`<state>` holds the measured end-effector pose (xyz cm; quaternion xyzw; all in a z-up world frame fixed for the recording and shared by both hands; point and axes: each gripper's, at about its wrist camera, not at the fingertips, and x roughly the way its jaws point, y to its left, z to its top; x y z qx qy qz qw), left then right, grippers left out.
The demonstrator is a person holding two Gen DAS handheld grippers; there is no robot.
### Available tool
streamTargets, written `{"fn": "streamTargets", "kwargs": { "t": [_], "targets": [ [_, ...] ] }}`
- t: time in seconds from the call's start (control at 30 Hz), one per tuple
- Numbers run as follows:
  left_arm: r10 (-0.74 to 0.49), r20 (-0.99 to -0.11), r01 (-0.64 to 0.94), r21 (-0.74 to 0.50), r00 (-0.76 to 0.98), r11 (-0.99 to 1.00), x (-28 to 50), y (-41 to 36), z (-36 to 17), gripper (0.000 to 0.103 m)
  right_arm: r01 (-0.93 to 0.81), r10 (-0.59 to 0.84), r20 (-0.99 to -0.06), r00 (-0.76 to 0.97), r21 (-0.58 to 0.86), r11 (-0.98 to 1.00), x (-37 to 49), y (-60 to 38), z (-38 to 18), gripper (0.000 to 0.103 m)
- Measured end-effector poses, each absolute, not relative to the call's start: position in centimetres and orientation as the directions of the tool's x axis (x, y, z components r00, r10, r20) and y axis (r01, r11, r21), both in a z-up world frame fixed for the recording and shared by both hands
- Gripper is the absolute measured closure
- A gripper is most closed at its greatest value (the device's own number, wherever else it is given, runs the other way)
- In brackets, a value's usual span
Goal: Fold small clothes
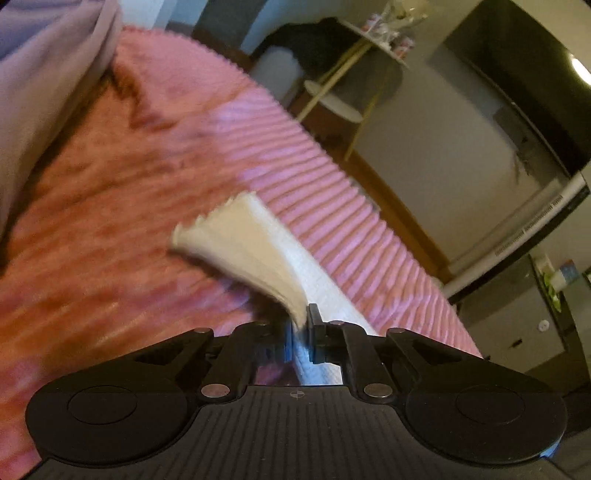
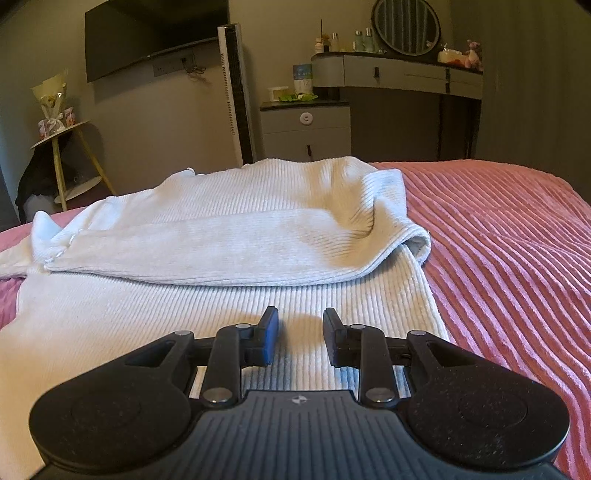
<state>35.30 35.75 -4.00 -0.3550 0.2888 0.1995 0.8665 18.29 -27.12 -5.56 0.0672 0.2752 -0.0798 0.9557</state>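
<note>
A white ribbed knit sweater [image 2: 221, 236] lies on a pink ribbed bedspread [image 2: 498, 236], with one sleeve folded across its body. My right gripper [image 2: 300, 334] is open and empty, low over the sweater's near part. In the left wrist view my left gripper [image 1: 300, 328] is shut on a part of the white sweater [image 1: 251, 243], which stretches away from the jaws above the pink bedspread [image 1: 110, 221]. The view is blurred by motion. Neither gripper shows in the other's view.
A lilac pillow [image 1: 48, 74] lies at the bed's far left. Beyond the bed stand a small round side table [image 2: 66, 155], a wall TV [image 2: 155, 33], a white tower fan [image 2: 232, 92], a grey cabinet [image 2: 306, 129] and a dressing table with a mirror [image 2: 402, 74].
</note>
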Motion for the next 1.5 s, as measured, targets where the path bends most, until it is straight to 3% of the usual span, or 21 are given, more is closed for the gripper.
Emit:
{"fn": "streamTargets", "kwargs": {
  "t": [0.07,0.17,0.3,0.4,0.53,0.6,0.67,0.77,0.9,1.0,1.1,1.33,1.5],
  "targets": [
    [0.174,-0.598,-0.525,-0.482,0.782,0.701,34.6,34.7,-2.3,0.094,0.189,-0.109,-0.535,0.838,0.097,0.977,18.2,-27.3,-5.5,0.077],
    [0.176,-0.450,-0.375,-0.402,0.876,0.835,33.2,30.0,2.5,0.094,0.188,-0.102,-0.527,0.843,0.113,0.976,17.9,-27.5,-5.1,0.077],
    [-0.028,-0.305,-0.077,-0.326,0.952,0.942,31.4,20.6,8.2,0.093,0.188,-0.095,-0.514,0.853,0.132,0.973,17.5,-27.7,-4.7,0.077],
    [-0.174,-0.273,0.093,-0.289,0.946,0.953,30.3,12.7,9.7,0.093,0.184,-0.086,-0.505,0.859,0.148,0.972,17.0,-27.7,-4.2,0.077],
    [-0.261,-0.331,0.208,-0.185,0.907,0.960,29.1,2.8,7.0,0.088,0.172,-0.058,-0.509,0.859,0.180,0.968,16.4,-28.1,-3.8,0.077],
    [-0.290,-0.407,0.241,-0.167,0.866,0.956,28.7,-0.9,4.3,0.077,0.160,-0.028,-0.517,0.856,0.212,0.964,16.2,-28.3,-3.9,0.077],
    [-0.303,-0.494,0.258,-0.159,0.815,0.953,27.9,-3.1,2.2,0.051,0.148,0.002,-0.522,0.853,0.245,0.958,16.2,-28.6,-4.1,0.077],
    [-0.301,-0.532,0.216,-0.218,0.791,0.952,25.8,-2.2,1.0,0.035,0.139,0.034,-0.524,0.851,0.288,0.947,16.3,-29.0,-4.2,0.077],
    [-0.168,-0.524,0.057,-0.220,0.835,0.974,23.2,1.4,1.1,0.030,0.103,0.120,-0.524,0.843,0.376,0.921,17.3,-29.0,-4.4,0.077],
    [-0.016,-0.523,-0.058,-0.126,0.852,0.990,22.9,4.3,0.1,0.027,0.057,0.182,-0.512,0.839,0.416,0.908,19.0,-28.0,-4.0,0.077],
    [0.069,-0.582,-0.121,-0.051,0.810,0.991,23.6,6.7,-2.1,0.029,0.024,0.234,-0.506,0.830,0.452,0.892,21.7,-26.8,-3.8,0.077],
    [-0.019,-0.626,-0.157,-0.225,0.780,0.962,24.8,10.1,-3.5,0.030,0.062,0.313,-0.526,0.791,0.578,0.814,28.0,-25.8,-5.3,0.078],
    [-0.016,-0.639,-0.139,-0.192,0.769,0.971,24.7,9.0,-4.5,0.030,0.086,0.335,-0.514,0.790,0.633,0.770,30.4,-25.3,-6.0,0.083]
  ]
}}
